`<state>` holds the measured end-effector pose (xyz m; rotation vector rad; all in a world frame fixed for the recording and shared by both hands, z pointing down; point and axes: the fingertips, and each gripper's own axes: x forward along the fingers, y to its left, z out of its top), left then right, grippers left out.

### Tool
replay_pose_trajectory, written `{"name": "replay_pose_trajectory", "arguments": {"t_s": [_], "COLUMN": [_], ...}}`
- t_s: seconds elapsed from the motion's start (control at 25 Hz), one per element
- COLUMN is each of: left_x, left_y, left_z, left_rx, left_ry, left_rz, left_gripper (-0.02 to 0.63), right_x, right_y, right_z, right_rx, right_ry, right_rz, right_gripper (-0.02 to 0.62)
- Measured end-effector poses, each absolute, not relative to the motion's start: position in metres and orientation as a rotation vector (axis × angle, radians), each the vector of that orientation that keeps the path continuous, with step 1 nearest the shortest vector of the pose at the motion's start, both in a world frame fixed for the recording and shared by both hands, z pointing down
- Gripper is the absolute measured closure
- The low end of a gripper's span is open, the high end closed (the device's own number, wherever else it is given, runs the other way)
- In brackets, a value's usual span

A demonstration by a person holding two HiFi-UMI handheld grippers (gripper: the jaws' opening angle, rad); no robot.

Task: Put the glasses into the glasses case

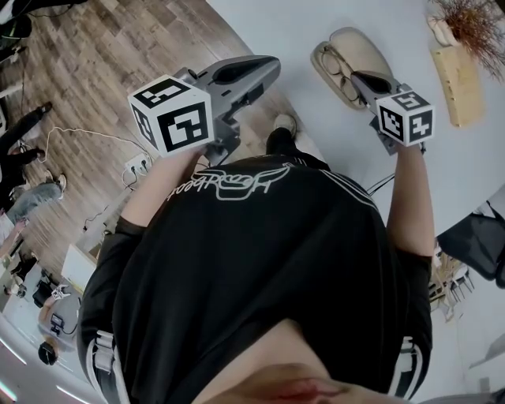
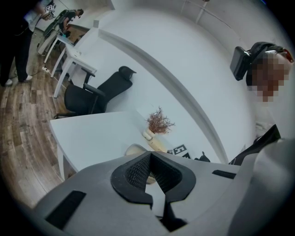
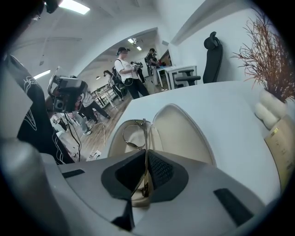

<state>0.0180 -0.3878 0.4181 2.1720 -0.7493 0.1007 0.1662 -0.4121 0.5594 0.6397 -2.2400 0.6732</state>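
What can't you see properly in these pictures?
Right gripper view: the right tongs hide the lower part of the glasses and the near end of the glasses case.
Left gripper view: the left tongs cover most of the glasses case.
Head view: the plant is cut off by the edge.

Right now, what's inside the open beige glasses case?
Thin gold-framed glasses, clamped in the right gripper, over one half of the beige case; touching or not, unclear. Gripper covers its near floor. Other half bare.

Left gripper (image 1: 274,65): raised, pointing 2 o'clock, jaws together, empty. Right gripper (image 1: 357,78): pointing 10 o'clock, clamped on glasses (image 3: 136,133).
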Motion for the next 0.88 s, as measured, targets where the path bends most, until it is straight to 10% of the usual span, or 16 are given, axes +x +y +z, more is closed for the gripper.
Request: {"name": "replay_pose_trajectory", "arguments": {"t_s": [0.88], "left_x": [-0.003], "left_y": [-0.367], "left_z": [0.417], "left_rx": [2.157], "left_ry": [-0.765], "left_rz": [0.096], "left_gripper": [0.6], "right_x": [0.162], "right_y": [-0.42], "right_z": [0.565], "right_rx": [0.719], "right_ry": [-2.165], "right_rz": [0.498], "right_gripper": [0.574]}}
